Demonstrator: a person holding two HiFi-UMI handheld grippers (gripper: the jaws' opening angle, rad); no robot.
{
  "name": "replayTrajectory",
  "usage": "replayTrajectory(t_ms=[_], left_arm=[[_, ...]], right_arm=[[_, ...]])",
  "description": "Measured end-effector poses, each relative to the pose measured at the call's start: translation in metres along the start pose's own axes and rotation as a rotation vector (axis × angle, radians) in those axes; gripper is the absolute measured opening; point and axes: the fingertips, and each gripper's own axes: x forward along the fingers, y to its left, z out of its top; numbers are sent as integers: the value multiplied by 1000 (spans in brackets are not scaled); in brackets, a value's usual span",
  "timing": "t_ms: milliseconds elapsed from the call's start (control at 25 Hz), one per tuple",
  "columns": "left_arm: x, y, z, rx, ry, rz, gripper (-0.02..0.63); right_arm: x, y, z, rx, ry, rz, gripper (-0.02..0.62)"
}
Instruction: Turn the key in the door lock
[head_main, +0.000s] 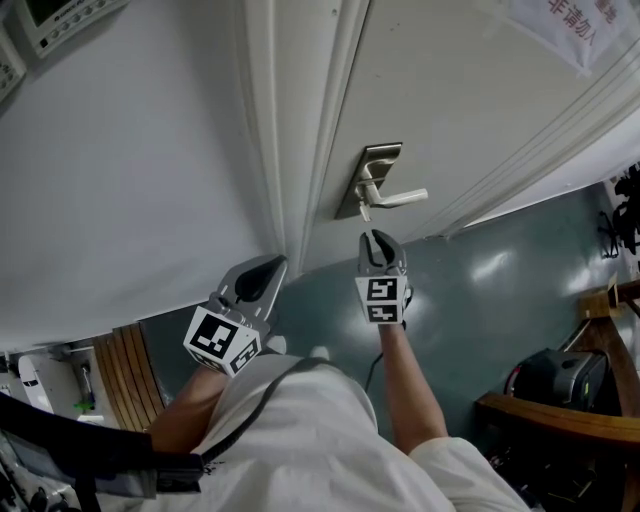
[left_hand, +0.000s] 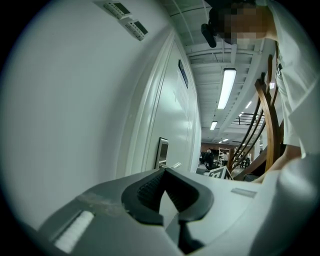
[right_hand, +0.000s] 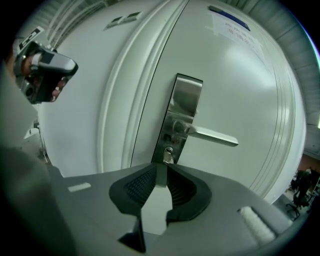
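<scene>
A: Head view first. Shows the right claw (head_main: 375, 240) just below the lock plate (head_main: 372, 178) on the white door (head_main: 470, 100), pointing at its lower end. Apart or together?

B: Slightly apart. Leaves a narrow slit between the tips in the right gripper view, with nothing pinched there.

A: And the key (head_main: 365, 209)?

B: Sticks out of the keyhole at the bottom of the lock plate, just ahead of the tips and in line with the slit. Looks untouched, though hard to say for sure at that closeness.

A: Handle (head_main: 402, 197)?

B: Runs out sideways from the middle of the lock plate, away from the door frame (head_main: 290, 130), roughly level.

A: Left claw (head_main: 262, 275)?

B: Hangs well to the left of the lock plate, on the far side of the door frame, close to the bare white wall (head_main: 130, 170). Tips pressed together, gripping nothing. Points along the wall in the left gripper view, with the lock plate small and far ahead.

A: Anything else?

B: Only grey-green floor (head_main: 480, 290) beneath the lock plate.
</scene>
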Motion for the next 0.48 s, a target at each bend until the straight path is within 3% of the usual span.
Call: replayTrajectory(t_ms=[480], left_arm=[[-15, 5, -1, 2, 5, 38, 6]], right_arm=[[43, -1, 0, -292, 108, -50, 153]])
